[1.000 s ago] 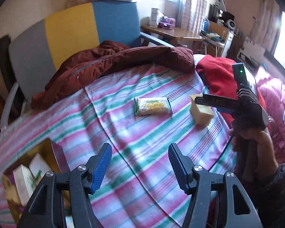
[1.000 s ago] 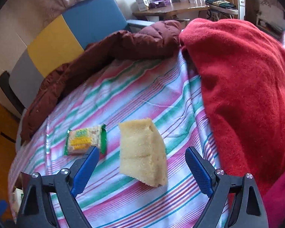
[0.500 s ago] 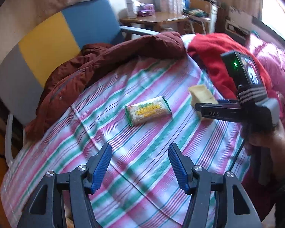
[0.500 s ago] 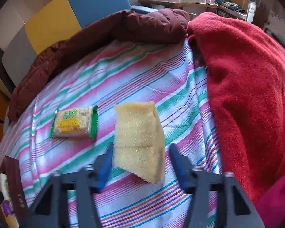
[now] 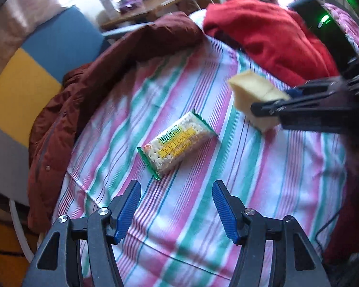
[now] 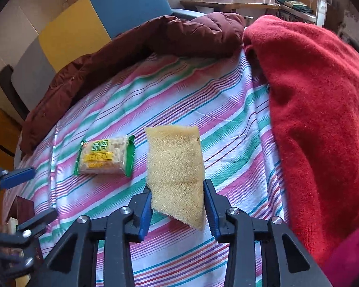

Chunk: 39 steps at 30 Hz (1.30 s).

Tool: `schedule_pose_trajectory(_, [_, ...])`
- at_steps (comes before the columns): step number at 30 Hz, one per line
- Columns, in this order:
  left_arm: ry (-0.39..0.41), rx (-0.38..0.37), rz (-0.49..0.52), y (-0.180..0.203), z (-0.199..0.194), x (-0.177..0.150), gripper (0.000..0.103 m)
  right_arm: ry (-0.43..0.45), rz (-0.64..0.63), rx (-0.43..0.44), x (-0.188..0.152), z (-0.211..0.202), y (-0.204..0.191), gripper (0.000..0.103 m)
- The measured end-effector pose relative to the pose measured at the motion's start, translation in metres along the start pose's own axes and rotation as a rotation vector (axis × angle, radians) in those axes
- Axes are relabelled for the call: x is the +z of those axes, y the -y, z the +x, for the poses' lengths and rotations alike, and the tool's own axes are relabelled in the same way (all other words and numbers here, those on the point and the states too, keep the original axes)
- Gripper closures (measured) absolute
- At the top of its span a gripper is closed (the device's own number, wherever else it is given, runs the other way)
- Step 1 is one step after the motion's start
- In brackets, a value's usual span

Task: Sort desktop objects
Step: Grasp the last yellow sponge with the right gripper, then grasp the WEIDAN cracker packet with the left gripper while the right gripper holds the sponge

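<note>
Since a second ago, the left gripper (image 5: 176, 211) is moving in closer over the cracker pack (image 5: 177, 146), with its jaws standing wide and empty. That pack is lying on the striped bed sheet (image 5: 263, 191), just ahead of this gripper, its long side slanting up to the right. Further right, the right gripper (image 6: 178, 210) has just been closing and is now pinching the yellow sponge (image 6: 177, 167).

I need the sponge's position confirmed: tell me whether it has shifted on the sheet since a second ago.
Cannot tell. In the right wrist view the sponge lies beside the cracker packet as before; the camera itself moved.
</note>
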<state>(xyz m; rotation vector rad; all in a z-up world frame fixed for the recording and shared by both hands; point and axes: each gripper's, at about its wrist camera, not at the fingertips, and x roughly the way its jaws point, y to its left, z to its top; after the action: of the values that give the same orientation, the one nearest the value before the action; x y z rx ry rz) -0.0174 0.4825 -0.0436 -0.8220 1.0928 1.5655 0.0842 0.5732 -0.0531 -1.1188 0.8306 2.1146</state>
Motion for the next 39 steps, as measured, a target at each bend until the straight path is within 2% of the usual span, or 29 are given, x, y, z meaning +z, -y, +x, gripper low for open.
schedule_pose_trajectory(12, [-0.041,-0.082,0.196,-0.009,0.049,0.028,0.035,-0.021,0.016,0.05,0.001,0.004,0.001,0.064])
schedule_pose_trajectory(17, [-0.035,-0.089,0.307,-0.005,0.064,0.037,0.034,-0.032,0.027,0.057,0.002,0.008,0.002,0.064])
schedule_pose_trajectory(23, [-0.051,-0.114,0.388,0.0,0.083,0.042,0.035,-0.042,0.034,0.068,0.003,0.012,0.002,0.063])
schedule_pose_trajectory(25, [-0.045,-0.129,0.379,-0.003,0.085,0.045,0.034,-0.04,0.037,0.064,0.003,0.013,0.001,0.063])
schedule_pose_trajectory(29, [-0.047,-0.168,0.316,-0.008,0.089,0.049,0.042,-0.043,0.032,0.062,0.003,0.015,0.001,0.063])
schedule_pose_trajectory(31, [-0.042,-0.175,0.284,-0.008,0.087,0.048,0.049,-0.044,0.028,0.061,0.003,0.015,0.001,0.063])
schedule_pose_trajectory(34, [-0.048,-0.19,0.23,-0.005,0.082,0.045,0.05,-0.043,0.021,0.059,0.003,0.015,0.0,0.063])
schedule_pose_trajectory(39, [-0.078,-0.153,0.124,0.004,0.073,0.036,0.051,-0.053,-0.021,0.1,0.003,0.018,-0.009,0.063])
